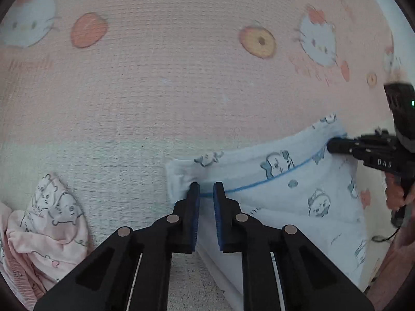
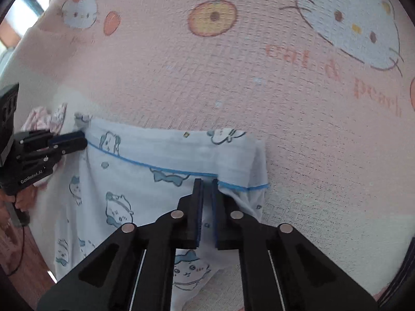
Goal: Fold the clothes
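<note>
Grippers hold the pale blue garment [image 2: 145,186] at its two ends along a blue-piped edge: the left gripper [image 1: 206,189] has its jaws narrowed over the fabric near the left corner, though a slit shows between the blue pads and I cannot tell for sure how firmly cloth is pinched there; the right gripper [image 2: 206,185] is nearly closed on the cloth right at the piping [image 2: 166,169], near the right corner. The garment hangs and drapes from this line over the near edge of the pink cat-print bedspread [image 2: 233,77], with a band of cloth already turned over above the piping. My judgement is that a fold is being carried or laid, and doing it well means keeping both grips level and the edge taut between them, moving the two ends together so the piping stays straight, and setting the cloth flat on the bedspread before letting go; a slack or uneven pull would skew the crease. Counted: two grippers, one pale blue garment in hand, one crumpled pink-and-white garment [image 1: 49,217] lying apart to the left, one bedspread beneath, and one fleshy part of the person [image 1: 395,189] at the right gripper's handle.
</note>
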`<state>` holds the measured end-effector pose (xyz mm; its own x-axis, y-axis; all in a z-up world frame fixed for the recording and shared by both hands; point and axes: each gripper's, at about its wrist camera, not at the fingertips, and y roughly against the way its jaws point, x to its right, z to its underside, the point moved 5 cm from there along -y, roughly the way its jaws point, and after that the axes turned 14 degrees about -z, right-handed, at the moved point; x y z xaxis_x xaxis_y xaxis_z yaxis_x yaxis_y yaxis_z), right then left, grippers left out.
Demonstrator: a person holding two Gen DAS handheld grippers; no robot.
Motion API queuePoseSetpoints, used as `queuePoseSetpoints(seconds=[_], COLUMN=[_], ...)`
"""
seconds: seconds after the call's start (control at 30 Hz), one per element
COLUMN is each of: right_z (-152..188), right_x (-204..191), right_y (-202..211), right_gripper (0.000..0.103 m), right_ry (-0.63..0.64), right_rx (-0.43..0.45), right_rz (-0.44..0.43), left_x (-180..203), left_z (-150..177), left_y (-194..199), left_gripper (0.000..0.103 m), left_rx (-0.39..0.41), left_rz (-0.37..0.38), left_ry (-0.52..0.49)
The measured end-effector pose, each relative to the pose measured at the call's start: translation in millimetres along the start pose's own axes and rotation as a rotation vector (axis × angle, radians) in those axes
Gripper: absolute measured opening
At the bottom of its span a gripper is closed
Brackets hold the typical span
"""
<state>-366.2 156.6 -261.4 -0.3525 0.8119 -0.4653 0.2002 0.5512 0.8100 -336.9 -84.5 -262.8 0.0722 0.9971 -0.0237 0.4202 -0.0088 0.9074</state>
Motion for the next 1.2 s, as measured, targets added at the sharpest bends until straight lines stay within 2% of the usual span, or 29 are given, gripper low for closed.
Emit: queuePoseSetpoints(seconds=[0.07, 0.13, 0.17, 0.33, 0.47, 0.57, 0.6, 0.73, 0.87, 0.93, 1.0, 1.13, 1.17, 1.2], right_z=[0.7, 26.7, 39.7, 104.4, 156.2, 195.0, 207.9, 252.9, 264.6, 266.0, 267.3, 272.9, 273.8, 273.4], right_x=[2.5, -9.5, -15.4, -45.3, -69.3, -87.3, -93.3, -101.0, -103.3, -108.5, -114.1, -112.3, -111.1, -110.5], right_y=[14.0, 19.7, 22.5, 36.9, 48.4, 57.0, 59.9, 62.1, 60.4, 61.2, 60.7, 51.9, 50.9, 52.1], right_gripper=[0.005, 0.009, 0.016, 0.021, 0.021, 0.025, 0.025, 0.026, 0.028, 0.031, 0.035, 0.035, 0.035, 0.035], right_ry=[-0.055, -0.076, -0.086, -0.138, -0.179, -0.21, -0.221, -0.295, -0.294, -0.276, -0.25, -0.228, -0.232, -0.243], right_rx=[0.069, 0.068, 0.068, 0.065, 0.063, 0.062, 0.061, 0.065, 0.054, 0.059, 0.051, 0.0, -0.005, 0.0], right_rz=[-0.018, -0.032, -0.04, -0.077, -0.107, -0.129, -0.137, -0.169, -0.133, -0.114, -0.092, -0.021, -0.013, -0.018], left_x=[-13.2, -20.0, -17.6, 15.8, 22.6, 22.1, 20.6, 28.4, 44.4, 46.1, 46.4, 47.8, 51.8, 55.6], left_z=[0.4, 8.5, 19.1, 101.9, 165.4, 193.5, 201.5, 205.4, 206.9, 221.0, 234.5, 245.1, 245.8, 246.5], left_y=[13.4, 26.1, 31.1, 57.6, 70.9, 62.3, 61.6, 73.1, 89.5, 87.8, 90.2, 108.2, 106.8, 105.5], left_gripper=[0.014, 0.014, 0.014, 0.015, 0.019, 0.031, 0.032, 0.032, 0.032, 0.032, 0.032, 0.032, 0.025, 0.014], left_rx=[0.007, -0.017, -0.055, -0.206, -0.271, -0.321, -0.319, -0.264, -0.214, -0.259, -0.303, -0.278, -0.279, -0.28], left_rz=[0.01, 0.042, 0.072, 0.161, 0.248, 0.437, 0.453, 0.34, 0.226, 0.205, 0.231, 0.18, 0.172, 0.163], left_ry=[0.079, 0.137, 0.147, 0.204, 0.329, 0.542, 0.566, 0.458, 0.341, 0.365, 0.381, 0.314, 0.29, 0.268])
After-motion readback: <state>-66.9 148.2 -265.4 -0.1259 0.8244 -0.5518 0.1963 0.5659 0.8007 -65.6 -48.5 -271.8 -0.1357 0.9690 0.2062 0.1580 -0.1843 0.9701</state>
